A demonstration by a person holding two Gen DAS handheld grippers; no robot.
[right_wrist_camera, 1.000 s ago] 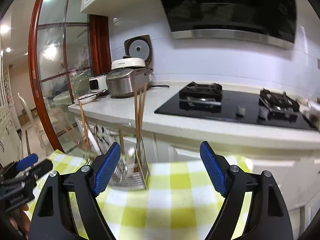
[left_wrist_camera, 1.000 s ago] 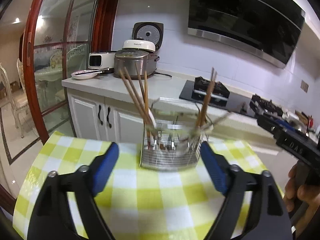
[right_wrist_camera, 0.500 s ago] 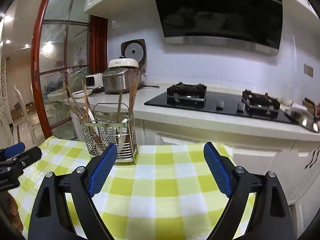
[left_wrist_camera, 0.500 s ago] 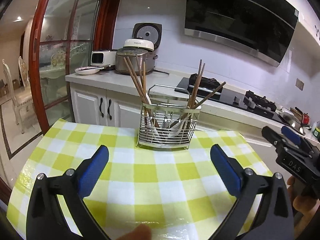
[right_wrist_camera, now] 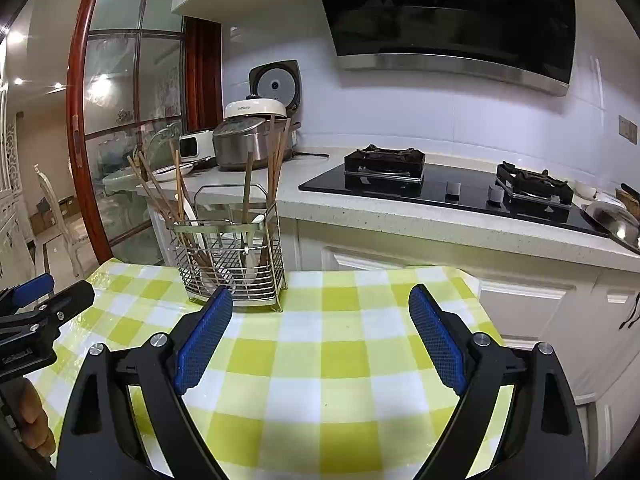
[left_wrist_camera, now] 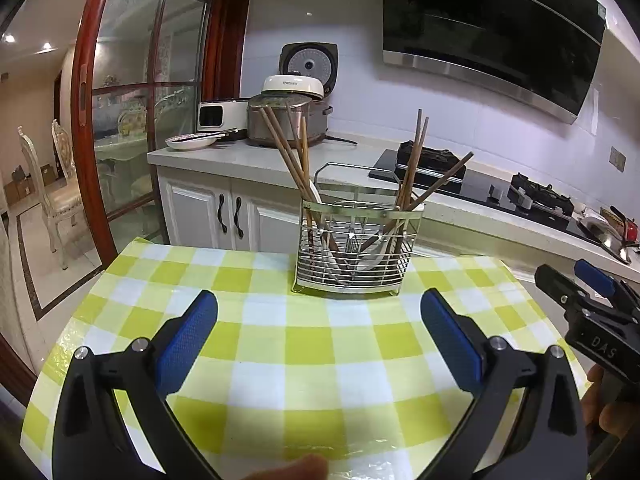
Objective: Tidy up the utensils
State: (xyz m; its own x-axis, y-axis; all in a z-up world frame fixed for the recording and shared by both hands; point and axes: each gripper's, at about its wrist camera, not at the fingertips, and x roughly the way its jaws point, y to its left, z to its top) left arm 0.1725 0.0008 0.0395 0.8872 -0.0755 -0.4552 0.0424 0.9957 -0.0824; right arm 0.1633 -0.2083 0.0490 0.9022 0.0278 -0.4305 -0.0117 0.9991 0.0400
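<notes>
Chopsticks (left_wrist_camera: 294, 160), spoons (left_wrist_camera: 374, 258) in wire caddy (left_wrist_camera: 352, 276)

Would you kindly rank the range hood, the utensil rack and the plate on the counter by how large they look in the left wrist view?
1. Range hood, largest.
2. Utensil rack; it stands nearer the camera, so its true size is unsure.
3. Plate, smallest and farther off.

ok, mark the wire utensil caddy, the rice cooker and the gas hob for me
wire utensil caddy (left_wrist_camera: 352, 268): left wrist view, front wire wall.
rice cooker (left_wrist_camera: 280, 122): left wrist view, steel body.
gas hob (right_wrist_camera: 440, 190): right wrist view, black glass between the burners.
</notes>
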